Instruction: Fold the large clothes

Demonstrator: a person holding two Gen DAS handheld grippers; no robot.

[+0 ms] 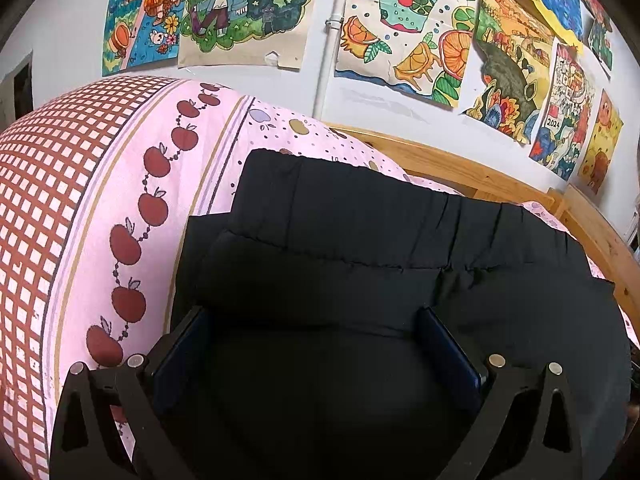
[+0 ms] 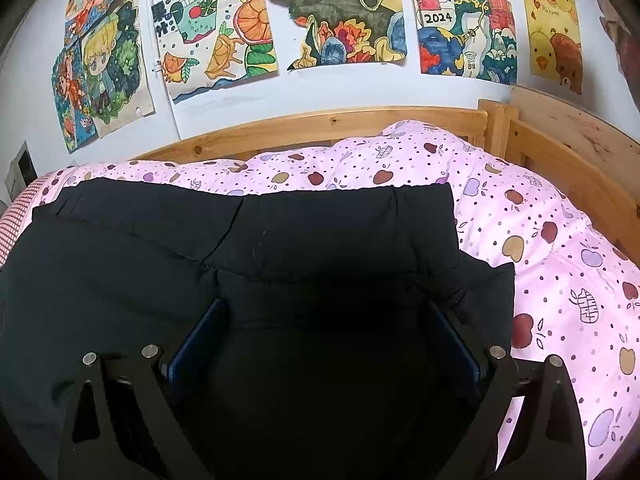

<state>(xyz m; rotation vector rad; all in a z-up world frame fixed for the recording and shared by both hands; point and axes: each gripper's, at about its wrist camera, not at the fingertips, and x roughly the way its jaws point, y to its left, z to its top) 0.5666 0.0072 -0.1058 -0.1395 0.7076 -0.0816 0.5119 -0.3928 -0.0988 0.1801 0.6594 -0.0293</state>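
Observation:
A large black garment with a gathered elastic band lies folded in layers on the pink bed cover. My left gripper stands open over its left part, the blue-padded fingers wide apart with a thick black fold between them. Over the garment's right part my right gripper is open too, its fingers spread on either side of a bulging fold. Whether the pads touch the cloth cannot be made out against the black.
The pink apple-print quilt covers the bed, with a red-checked band on the left. A wooden bed rail runs along the wall, which is hung with coloured drawings. A wooden end board stands at the right.

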